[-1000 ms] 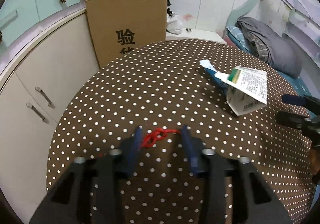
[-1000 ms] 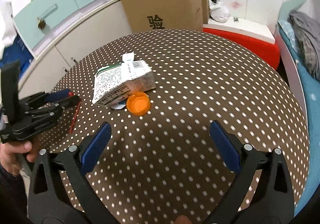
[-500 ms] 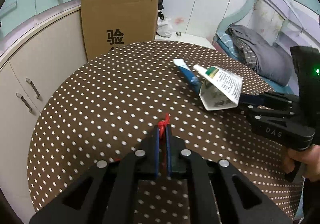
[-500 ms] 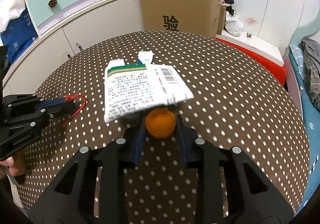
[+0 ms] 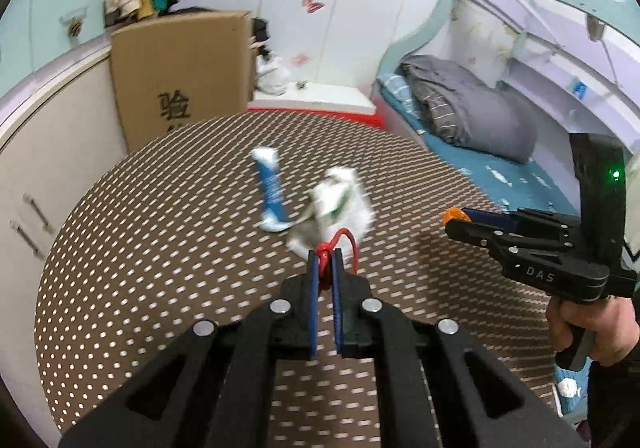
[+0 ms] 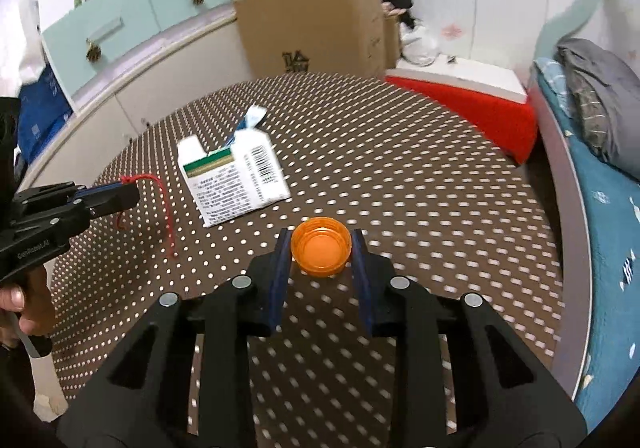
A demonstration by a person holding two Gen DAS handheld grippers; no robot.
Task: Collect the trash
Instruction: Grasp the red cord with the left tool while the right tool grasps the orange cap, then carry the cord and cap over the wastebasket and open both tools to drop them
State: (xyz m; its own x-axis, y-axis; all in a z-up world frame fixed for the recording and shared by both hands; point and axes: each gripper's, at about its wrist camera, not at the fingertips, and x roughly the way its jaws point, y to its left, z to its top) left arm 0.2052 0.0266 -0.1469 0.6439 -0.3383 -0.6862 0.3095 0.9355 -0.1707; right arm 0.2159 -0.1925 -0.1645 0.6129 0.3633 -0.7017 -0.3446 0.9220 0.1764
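Observation:
My left gripper point(image 5: 325, 256) is shut on a red string point(image 5: 340, 238), which loops up and hangs from its tips above the brown polka-dot table point(image 5: 160, 240). From the right wrist view the same left gripper point(image 6: 130, 194) holds the red string point(image 6: 164, 204) dangling toward the cloth. My right gripper point(image 6: 321, 242) is shut on an orange bottle cap point(image 6: 321, 250), lifted off the table. In the left wrist view the right gripper point(image 5: 454, 222) shows the orange cap point(image 5: 453, 215) at its tips. A white carton point(image 6: 236, 184) and a blue tube point(image 5: 271, 190) lie on the table.
A cardboard box point(image 6: 312, 28) stands behind the table against pale cabinets point(image 5: 52, 152). A bed with grey bedding point(image 5: 468, 116) runs along the right. A red and white low box point(image 6: 464, 100) sits past the table's far edge. A person's hand point(image 5: 592, 332) holds the right gripper.
The left gripper closed on the red string and lifted it off the cloth. The right gripper closed on the orange cap and pulled back with it, away from the carton.

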